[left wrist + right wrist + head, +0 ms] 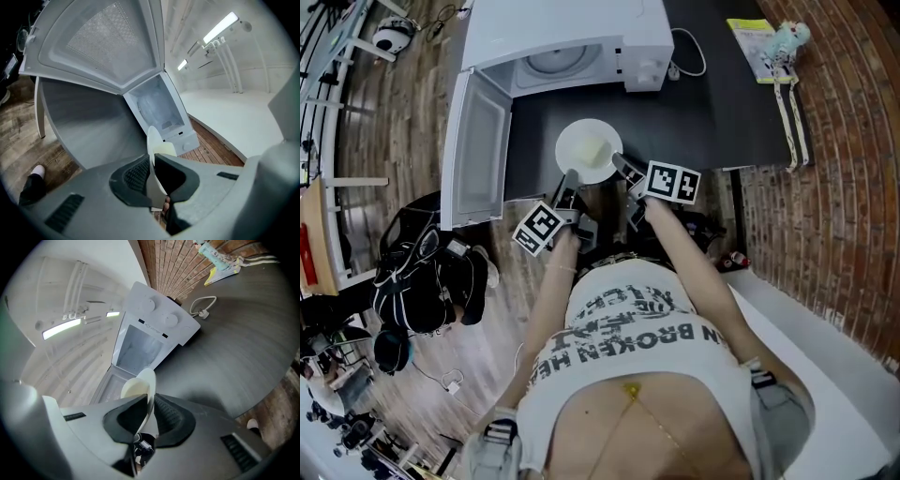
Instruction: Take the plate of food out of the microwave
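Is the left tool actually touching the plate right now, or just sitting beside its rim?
Touching. The left gripper view shows the left tool closed on the plate, with both pads pressed against its rim.

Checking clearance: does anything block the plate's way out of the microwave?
Nothing visible does. The plate, clamped by the left gripper and right gripper, is outside the microwave, its door swung aside.

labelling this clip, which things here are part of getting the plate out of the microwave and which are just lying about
Part of the job: plate, gripped by left gripper and right gripper; food on it; microwave, door open.
Lying about: white cable, yellow booklet, black bags.
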`<move>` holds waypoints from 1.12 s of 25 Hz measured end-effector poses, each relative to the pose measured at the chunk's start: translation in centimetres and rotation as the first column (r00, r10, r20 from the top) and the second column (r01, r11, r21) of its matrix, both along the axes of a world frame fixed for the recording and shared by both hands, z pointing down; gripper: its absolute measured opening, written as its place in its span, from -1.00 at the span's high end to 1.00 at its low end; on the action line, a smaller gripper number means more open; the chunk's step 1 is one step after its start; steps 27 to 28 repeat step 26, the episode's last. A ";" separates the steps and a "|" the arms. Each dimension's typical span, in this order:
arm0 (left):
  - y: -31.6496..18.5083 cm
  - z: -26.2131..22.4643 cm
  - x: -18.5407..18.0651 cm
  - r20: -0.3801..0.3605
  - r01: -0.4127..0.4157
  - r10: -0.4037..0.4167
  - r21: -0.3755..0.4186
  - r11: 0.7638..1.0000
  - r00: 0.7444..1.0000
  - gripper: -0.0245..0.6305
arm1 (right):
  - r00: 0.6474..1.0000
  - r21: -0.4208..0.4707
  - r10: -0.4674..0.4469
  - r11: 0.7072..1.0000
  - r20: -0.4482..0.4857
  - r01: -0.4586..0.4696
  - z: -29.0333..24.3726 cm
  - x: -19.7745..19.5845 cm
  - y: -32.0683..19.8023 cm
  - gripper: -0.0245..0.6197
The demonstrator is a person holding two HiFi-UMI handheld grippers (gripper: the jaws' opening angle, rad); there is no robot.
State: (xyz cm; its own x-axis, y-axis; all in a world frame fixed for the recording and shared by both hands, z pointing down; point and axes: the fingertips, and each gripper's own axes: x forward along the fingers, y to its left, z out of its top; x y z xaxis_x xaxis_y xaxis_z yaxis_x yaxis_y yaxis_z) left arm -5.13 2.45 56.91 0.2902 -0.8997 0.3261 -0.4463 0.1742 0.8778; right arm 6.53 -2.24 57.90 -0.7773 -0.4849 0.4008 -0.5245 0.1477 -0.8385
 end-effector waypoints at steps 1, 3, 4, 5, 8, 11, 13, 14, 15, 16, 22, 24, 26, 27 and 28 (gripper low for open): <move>0.0 0.0 -0.2 0.000 -0.003 0.003 0.000 1.000 1.000 0.81 | 1.000 -0.001 0.004 1.000 0.001 -0.004 0.0 -0.2 0.0 0.79; -0.1 -0.1 -0.5 -0.001 -0.009 0.009 0.002 1.000 1.000 0.81 | 1.000 0.000 0.010 1.000 0.002 -0.010 -0.1 -0.5 0.0 0.79; -0.1 -0.1 -0.7 -0.003 -0.012 0.012 0.002 1.000 1.000 0.81 | 1.000 0.000 0.013 1.000 0.001 -0.013 -0.1 -0.6 0.0 0.79; -0.1 0.0 -0.8 -0.004 -0.015 0.015 0.002 1.000 1.000 0.81 | 1.000 0.000 0.015 1.000 0.000 -0.015 -0.1 -0.7 0.1 0.79; -0.2 -0.1 -0.9 0.002 -0.026 0.026 0.005 1.000 1.000 0.81 | 1.000 0.000 0.023 1.000 -0.003 -0.023 -0.1 -0.8 0.1 0.79; -0.3 -0.1 -1.0 0.007 -0.036 0.036 0.007 0.999 0.999 0.81 | 1.000 0.005 0.028 1.000 -0.004 -0.028 -0.1 -0.9 0.1 0.79; -0.2 -0.1 -1.1 0.005 -0.039 0.039 0.007 0.999 0.999 0.81 | 1.000 0.004 0.030 1.000 -0.004 -0.030 -0.1 -0.9 0.2 0.79; -0.1 -0.1 -1.1 0.005 -0.039 0.039 0.007 0.999 0.999 0.81 | 1.000 0.004 0.030 1.000 -0.003 -0.030 -0.1 -1.0 0.2 0.79; 0.0 -0.2 -1.1 0.005 -0.039 0.039 0.007 0.999 0.999 0.81 | 1.000 0.005 0.028 1.000 -0.003 -0.028 -0.2 -1.0 0.3 0.79; 0.0 -0.2 -1.1 0.006 -0.038 0.038 0.008 0.999 0.999 0.81 | 1.000 0.006 0.027 1.000 -0.002 -0.027 -0.2 -1.0 0.3 0.79; 0.2 -0.1 -1.2 0.006 -0.032 0.032 0.009 0.999 0.999 0.81 | 1.000 0.008 0.018 1.000 -0.004 -0.018 -0.2 -1.1 0.4 0.79; 0.2 -0.2 -1.2 0.008 -0.032 0.032 0.010 0.999 0.999 0.81 | 1.000 0.008 0.017 1.000 -0.004 -0.017 -0.2 -1.1 0.5 0.79; 0.3 -0.2 -1.1 0.010 -0.031 0.031 0.011 0.999 0.999 0.81 | 1.000 0.008 0.016 1.000 -0.004 -0.016 -0.2 -1.0 0.5 0.79; 0.3 -0.2 -1.1 0.010 -0.031 0.031 0.011 0.999 0.999 0.81 | 1.000 0.008 0.016 1.000 -0.004 -0.016 -0.2 -1.0 0.5 0.79; 0.3 -0.2 -1.1 0.010 -0.031 0.031 0.011 0.999 0.999 0.81 | 1.000 0.008 0.016 1.000 -0.004 -0.016 -0.2 -1.0 0.5 0.79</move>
